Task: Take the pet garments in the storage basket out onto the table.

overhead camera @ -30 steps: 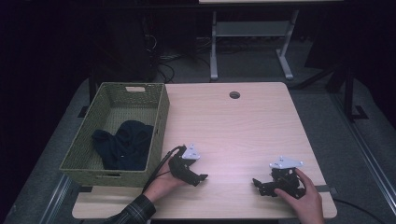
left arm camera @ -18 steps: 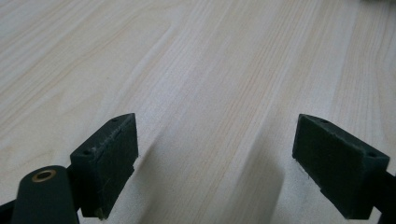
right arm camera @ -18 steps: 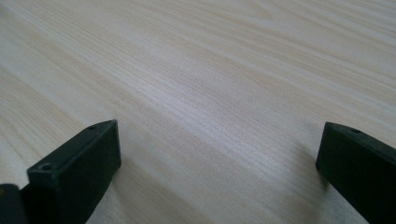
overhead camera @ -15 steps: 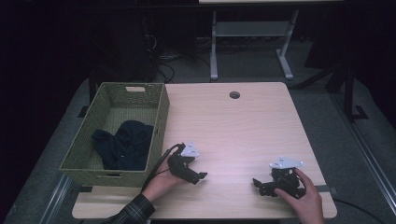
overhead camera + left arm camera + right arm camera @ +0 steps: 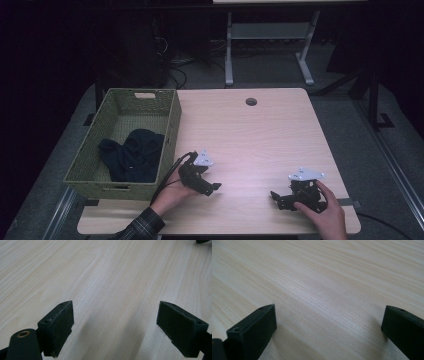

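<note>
While the basket [image 5: 125,145] and cloth [image 5: 134,155] are being shown from above, both gripper views are showing wide-apart jaws over bare table [image 5: 112,277].

A pale wood-grain table [image 5: 260,130] is standing under bright light, a round cable hole [image 5: 251,101] sitting near its far edge; grey carpet [image 5: 345,115] is spreading around it; beyond, the room is fading into darkness, where a white-legged stand [image 5: 270,40] is showing, cables [image 5: 175,62] lying beside it.
</note>
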